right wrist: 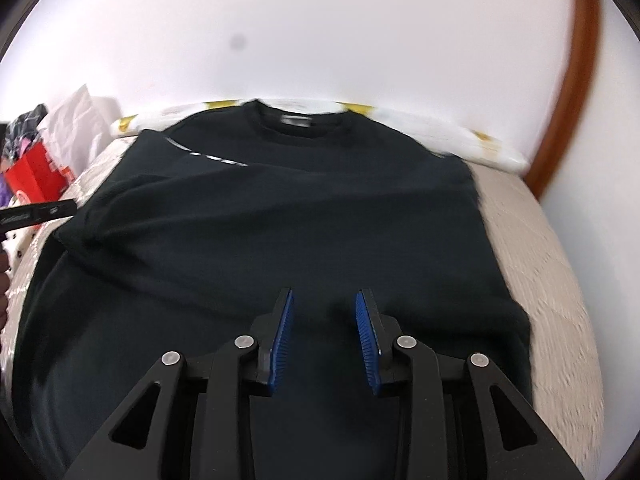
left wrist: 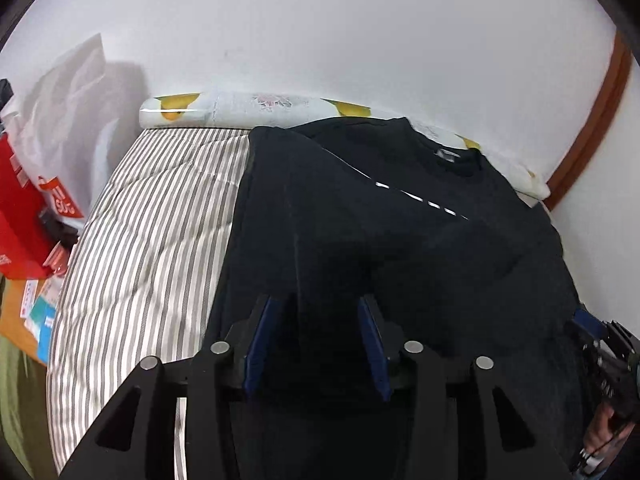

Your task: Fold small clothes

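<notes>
1. Across the striped bed (left wrist: pixel 152 216), from its far edge by the wall toward the near edge, lies the black T-shirt (right wrist: pixel 304 216), collar toward the wall, with the sleeve on the left-hand side already turned in over the chest.
2. Both claws stand spread with nothing between the blue pads: the left gripper (left wrist: pixel 318 344) hovers over the near part of the shirt by its left side, and the right gripper (right wrist: pixel 325 336) sits over the near middle of the cloth. Whether the pads touch the fabric cannot be told from either view.
3. Risk, as I judge it: a pinch closing on only the top layer would lift one ply and leave the back behind, skewing the fold.
4. The turned-in sleeve lies loose and rumpled; dragging the hem toward the collar could pull it out of place.
5. Black cloth against black fingers hides the hem line, so a grip may land off the edge.
6. The patterned pillow (left wrist: pixel 256 110) touches the collar at the far edge; a fold carried too far could ride up onto it.
</notes>
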The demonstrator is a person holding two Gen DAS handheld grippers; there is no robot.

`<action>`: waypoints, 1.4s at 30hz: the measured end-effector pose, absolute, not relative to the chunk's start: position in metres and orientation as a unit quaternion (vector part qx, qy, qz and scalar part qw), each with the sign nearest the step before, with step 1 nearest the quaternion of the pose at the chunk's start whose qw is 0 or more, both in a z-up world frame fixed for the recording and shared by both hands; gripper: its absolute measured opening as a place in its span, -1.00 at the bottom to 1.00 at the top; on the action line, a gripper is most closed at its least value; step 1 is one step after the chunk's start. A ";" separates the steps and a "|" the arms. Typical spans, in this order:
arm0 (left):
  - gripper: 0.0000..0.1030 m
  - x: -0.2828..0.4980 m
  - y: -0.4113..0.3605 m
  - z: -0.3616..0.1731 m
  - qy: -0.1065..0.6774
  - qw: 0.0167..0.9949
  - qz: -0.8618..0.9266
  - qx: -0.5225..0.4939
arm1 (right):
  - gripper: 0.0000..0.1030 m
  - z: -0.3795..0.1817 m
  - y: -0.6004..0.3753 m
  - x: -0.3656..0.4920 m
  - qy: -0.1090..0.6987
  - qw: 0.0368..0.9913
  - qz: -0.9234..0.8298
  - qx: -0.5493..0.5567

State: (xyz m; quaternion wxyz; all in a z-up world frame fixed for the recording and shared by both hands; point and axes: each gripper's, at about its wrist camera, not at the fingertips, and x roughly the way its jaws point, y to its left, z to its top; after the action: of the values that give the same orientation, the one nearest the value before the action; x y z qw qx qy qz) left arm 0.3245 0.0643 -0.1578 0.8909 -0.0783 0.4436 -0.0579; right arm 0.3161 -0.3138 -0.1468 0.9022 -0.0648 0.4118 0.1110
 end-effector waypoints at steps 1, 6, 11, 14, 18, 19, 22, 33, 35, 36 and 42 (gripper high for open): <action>-0.13 0.330 0.065 -0.160 0.446 0.890 -0.059 -0.081 | -0.27 -0.149 -0.304 0.319 0.412 0.900 0.121 -0.070; 0.01 0.351 0.070 -0.176 0.459 0.881 -0.066 -0.098 | -0.25 -0.166 -0.255 0.327 0.414 0.887 0.180 -0.094; 0.00 0.361 0.074 -0.183 0.463 0.874 -0.078 -0.121 | -0.25 -0.186 -0.223 0.328 0.422 0.874 0.204 -0.130; -0.02 0.365 0.071 -0.182 0.463 0.874 -0.082 -0.120 | -0.25 -0.192 -0.215 0.330 0.423 0.873 0.194 -0.145; -0.56 0.372 0.063 -0.182 0.461 0.878 -0.071 -0.106 | -0.75 -0.191 -0.207 0.325 0.410 0.874 0.204 -0.164; -0.77 0.374 0.062 -0.180 0.455 0.883 -0.061 -0.103 | -0.85 -0.191 -0.204 0.321 0.398 0.877 0.198 -0.184; -0.88 0.373 0.070 -0.171 0.436 0.889 -0.069 -0.122 | -0.90 -0.185 -0.203 0.312 0.393 0.876 0.199 -0.196; -0.88 0.368 0.082 -0.173 0.439 0.892 -0.047 -0.096 | -0.77 -0.190 -0.194 0.308 0.391 0.872 0.211 -0.205; -0.86 0.367 0.076 -0.174 0.439 0.894 -0.041 -0.076 | -0.60 -0.184 -0.207 0.307 0.391 0.876 0.216 -0.182; -0.84 0.366 0.074 -0.173 0.440 0.895 -0.037 -0.067 | -0.57 -0.178 -0.216 0.307 0.391 0.879 0.217 -0.164; -0.78 0.358 0.072 -0.171 0.448 0.891 -0.034 -0.062 | -0.33 -0.176 -0.269 0.328 0.407 0.895 0.154 -0.095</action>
State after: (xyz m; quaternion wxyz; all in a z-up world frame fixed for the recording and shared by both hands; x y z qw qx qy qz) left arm 0.3577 0.0722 -0.1710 0.8915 -0.0621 0.4475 -0.0335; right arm 0.3279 -0.2690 -0.1758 0.8953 -0.0947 0.4072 0.1538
